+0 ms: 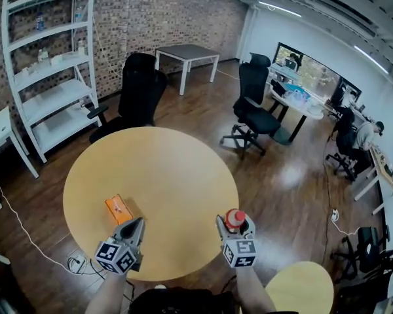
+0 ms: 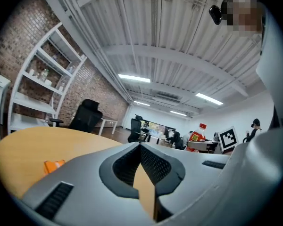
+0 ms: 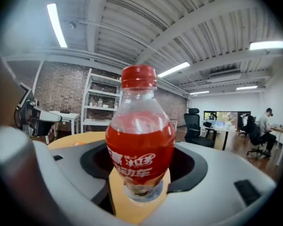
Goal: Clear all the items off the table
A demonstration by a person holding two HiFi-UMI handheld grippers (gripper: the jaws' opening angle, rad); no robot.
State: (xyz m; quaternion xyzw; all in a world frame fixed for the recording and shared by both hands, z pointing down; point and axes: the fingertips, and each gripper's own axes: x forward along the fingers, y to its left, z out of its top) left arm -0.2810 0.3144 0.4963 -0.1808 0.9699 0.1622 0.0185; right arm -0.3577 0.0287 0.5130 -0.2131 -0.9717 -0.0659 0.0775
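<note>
The bottle (image 3: 140, 145) stands upright, clear plastic filled with red drink, with a red cap and a red label in white characters. It is clamped by its lower body between the jaws of the right hand-held gripper (image 1: 235, 227), at the near right edge of the round, pale wooden worktop (image 1: 164, 169). Over on the near left, the small orange packet (image 1: 118, 209) lies flat on the worktop, apart from the bottle.
</note>
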